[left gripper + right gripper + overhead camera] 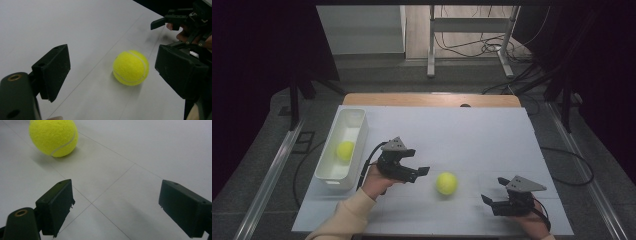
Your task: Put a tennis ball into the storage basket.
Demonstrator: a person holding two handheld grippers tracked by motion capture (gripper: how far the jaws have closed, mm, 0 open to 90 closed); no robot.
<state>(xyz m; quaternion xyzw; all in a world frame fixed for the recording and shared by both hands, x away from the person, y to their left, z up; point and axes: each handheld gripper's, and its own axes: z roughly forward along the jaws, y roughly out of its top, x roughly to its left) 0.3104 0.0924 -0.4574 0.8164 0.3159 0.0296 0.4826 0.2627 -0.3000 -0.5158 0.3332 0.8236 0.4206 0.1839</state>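
A yellow tennis ball [446,183] lies on the white table sheet between my two grippers. My left gripper [419,175] is just left of it, jaws pointing at the ball and open. In the left gripper view the ball [130,67] sits a little ahead of the gap between the black pads [53,72], touching neither. My right gripper [492,190] rests near the front right, open and aimed left. In the right gripper view its gripper [115,192] holds nothing, and the ball [53,136] lies farther off at the upper left. A second tennis ball [345,150] sits inside the white bin [357,120].
The white bin stands lengthwise along the left edge of the sheet. A bare strip of wooden table [432,99] runs along the far side. The right gripper [172,20] and its hand appear at the top right of the left gripper view.
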